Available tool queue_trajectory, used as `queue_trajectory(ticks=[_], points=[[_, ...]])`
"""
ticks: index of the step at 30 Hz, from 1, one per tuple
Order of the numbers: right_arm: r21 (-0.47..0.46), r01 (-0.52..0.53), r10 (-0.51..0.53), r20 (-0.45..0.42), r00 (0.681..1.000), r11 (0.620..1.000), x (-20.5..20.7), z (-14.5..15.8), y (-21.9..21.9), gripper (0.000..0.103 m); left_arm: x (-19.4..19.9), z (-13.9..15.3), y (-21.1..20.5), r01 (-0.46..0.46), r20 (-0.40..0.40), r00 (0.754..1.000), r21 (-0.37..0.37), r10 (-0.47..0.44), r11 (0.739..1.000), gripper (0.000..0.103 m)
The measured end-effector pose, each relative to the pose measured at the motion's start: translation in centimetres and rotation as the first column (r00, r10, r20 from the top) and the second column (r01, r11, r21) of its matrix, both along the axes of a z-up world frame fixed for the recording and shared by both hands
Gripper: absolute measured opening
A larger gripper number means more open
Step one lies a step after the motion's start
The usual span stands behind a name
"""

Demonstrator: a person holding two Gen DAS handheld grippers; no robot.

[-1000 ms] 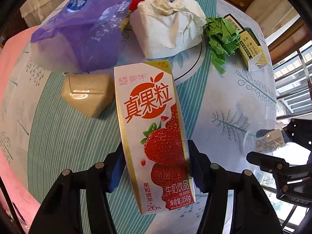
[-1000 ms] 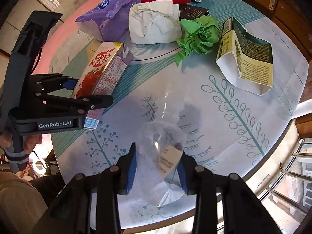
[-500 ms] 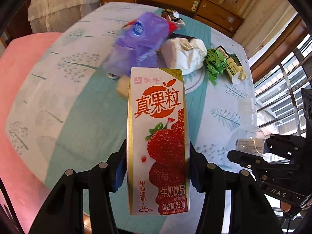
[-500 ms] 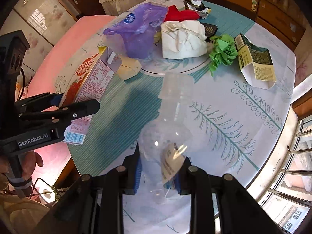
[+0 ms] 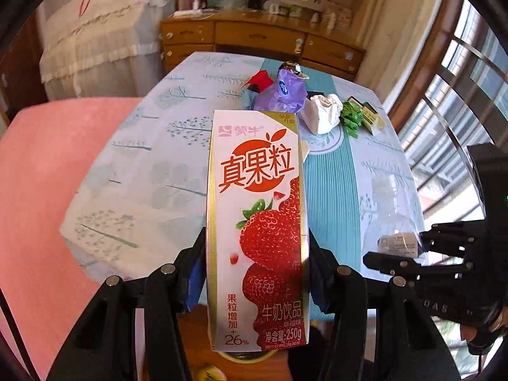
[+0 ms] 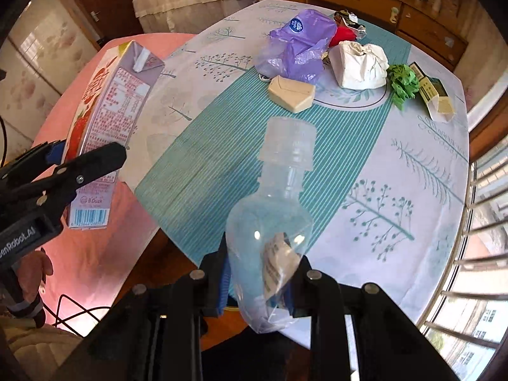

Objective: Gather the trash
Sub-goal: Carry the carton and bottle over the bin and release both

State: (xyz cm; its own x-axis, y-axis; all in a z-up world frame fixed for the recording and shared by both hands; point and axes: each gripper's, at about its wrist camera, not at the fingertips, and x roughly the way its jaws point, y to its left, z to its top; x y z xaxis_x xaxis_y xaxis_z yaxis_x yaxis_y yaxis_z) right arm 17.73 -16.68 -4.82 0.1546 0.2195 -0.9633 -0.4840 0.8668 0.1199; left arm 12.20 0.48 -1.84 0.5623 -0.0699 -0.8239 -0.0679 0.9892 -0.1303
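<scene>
My left gripper (image 5: 255, 273) is shut on a strawberry milk carton (image 5: 257, 222) and holds it upright, off the near edge of the round table (image 5: 133, 171). The carton also shows in the right wrist view (image 6: 104, 127). My right gripper (image 6: 258, 282) is shut on a clear plastic bottle (image 6: 273, 216), lifted above the table's near edge; the bottle shows faintly in the left wrist view (image 5: 390, 219). More trash lies far on the table: a purple bag (image 6: 298, 47), white crumpled paper (image 6: 358, 63), green paper (image 6: 403, 82), a beige box (image 6: 290, 93).
A yellow-green carton (image 6: 435, 95), a red scrap (image 6: 343, 35) and a foil wrapper (image 6: 349, 19) lie at the table's far side. A wooden dresser (image 5: 260, 38) stands behind. A pink surface (image 5: 38, 174) lies left; window bars (image 6: 476, 254) are right.
Both grippers have risen and pulled back from the table, carrying the carton and the bottle. The table's trash now looks farther away.
</scene>
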Motion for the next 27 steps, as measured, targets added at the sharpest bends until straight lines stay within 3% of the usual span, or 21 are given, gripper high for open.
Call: queue_trajectory(ticks=[6,14,21,27], points=[[-0.049,0.121,-0.121,-0.003,0.993,0.991,-6.4,0.0,4.8,0.027,-6.5,0.9,4.8,0.11,0.078,0.991,0.023,-0.112,0.994,0.052],[-0.108,0.151,-0.157,-0.046,0.987,0.983,-12.3,-1.8,8.3,0.027,-11.8,-2.5,8.4,0.142,-0.007,0.99,-0.038,-0.142,0.989,0.052],[-0.168,0.222,-0.247,-0.15,0.957,0.96,-15.8,-7.5,7.6,0.027,-13.9,-7.8,8.0,0.157,-0.1,0.982,-0.048,-0.161,0.986,0.053],[-0.209,0.326,-0.374,-0.262,0.89,0.922,-17.6,-15.1,5.7,0.027,-14.1,-14.0,6.0,0.189,-0.194,0.961,-0.054,-0.196,0.98,0.053]])
